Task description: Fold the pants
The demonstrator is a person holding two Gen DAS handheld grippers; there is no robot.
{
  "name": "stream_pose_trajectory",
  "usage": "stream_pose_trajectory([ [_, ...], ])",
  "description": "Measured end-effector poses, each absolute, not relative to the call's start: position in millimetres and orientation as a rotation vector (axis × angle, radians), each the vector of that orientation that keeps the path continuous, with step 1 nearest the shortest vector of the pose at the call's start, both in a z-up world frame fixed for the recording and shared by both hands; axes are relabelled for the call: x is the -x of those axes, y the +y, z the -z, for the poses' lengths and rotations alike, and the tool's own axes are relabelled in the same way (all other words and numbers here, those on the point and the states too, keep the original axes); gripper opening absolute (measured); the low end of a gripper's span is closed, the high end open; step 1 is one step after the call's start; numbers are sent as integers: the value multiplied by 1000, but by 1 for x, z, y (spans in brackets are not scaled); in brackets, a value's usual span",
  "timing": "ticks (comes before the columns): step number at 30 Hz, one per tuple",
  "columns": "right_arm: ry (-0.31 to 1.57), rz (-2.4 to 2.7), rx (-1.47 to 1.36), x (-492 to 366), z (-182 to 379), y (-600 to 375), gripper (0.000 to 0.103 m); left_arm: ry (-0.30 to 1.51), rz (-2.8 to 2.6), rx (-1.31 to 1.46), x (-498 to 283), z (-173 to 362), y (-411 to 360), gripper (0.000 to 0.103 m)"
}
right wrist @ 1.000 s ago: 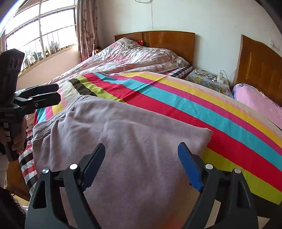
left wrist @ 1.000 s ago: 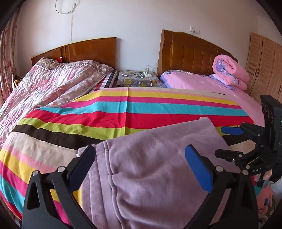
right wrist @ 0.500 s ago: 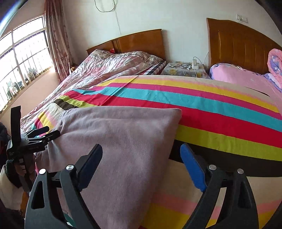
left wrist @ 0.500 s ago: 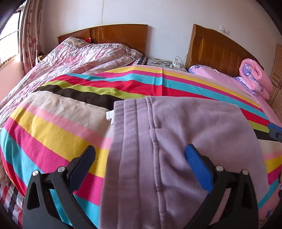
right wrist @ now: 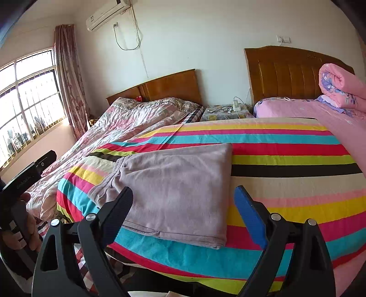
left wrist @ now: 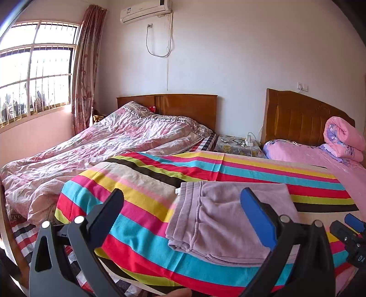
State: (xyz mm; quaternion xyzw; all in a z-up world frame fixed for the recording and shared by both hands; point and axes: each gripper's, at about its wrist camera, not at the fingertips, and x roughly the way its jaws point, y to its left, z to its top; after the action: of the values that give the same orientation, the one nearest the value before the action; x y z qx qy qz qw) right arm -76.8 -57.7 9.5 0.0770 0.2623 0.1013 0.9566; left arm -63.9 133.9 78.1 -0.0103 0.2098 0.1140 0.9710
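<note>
Striped blanket [right wrist: 286, 146] lying across the bed, folded pants [right wrist: 178, 192] resting flat, waistband pointing to 9 o'clock, left gripper [left wrist: 183, 217] and right gripper [right wrist: 185, 210] both hanging wide apart, holding nothing

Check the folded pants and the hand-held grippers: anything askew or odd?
Nothing stands out. The pants lie folded flat on the striped sheet; both the left hand-held gripper and the right hand-held gripper are open, holding nothing.

Striped sheet [left wrist: 205, 169] spread over the near bed. Rumpled pink quilt [left wrist: 119, 141] on the left bed below the window [left wrist: 34, 70]. Rolled pink blanket [right wrist: 340, 86] against the right headboard [right wrist: 281, 73]. Nightstand [right wrist: 224, 113] between the beds. Air conditioner [left wrist: 146, 10] on the wall.
</note>
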Motion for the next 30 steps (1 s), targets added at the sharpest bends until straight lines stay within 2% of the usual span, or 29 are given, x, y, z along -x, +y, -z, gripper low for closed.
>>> stream_pose_trajectory([
  [4,527,-178,-2,93,5,-32,87,422,-243,-27,77,-58,99,102],
  [9,573,-112,-138,84,13,-63,87,469,-194,-1,80,-32,82,102],
  [16,543,-50,-186,101,13,-97,87,432,-165,-36,85,-26,70,102],
  [30,561,-103,-80,101,13,-75,87,473,-107,-32,81,-17,67,102],
])
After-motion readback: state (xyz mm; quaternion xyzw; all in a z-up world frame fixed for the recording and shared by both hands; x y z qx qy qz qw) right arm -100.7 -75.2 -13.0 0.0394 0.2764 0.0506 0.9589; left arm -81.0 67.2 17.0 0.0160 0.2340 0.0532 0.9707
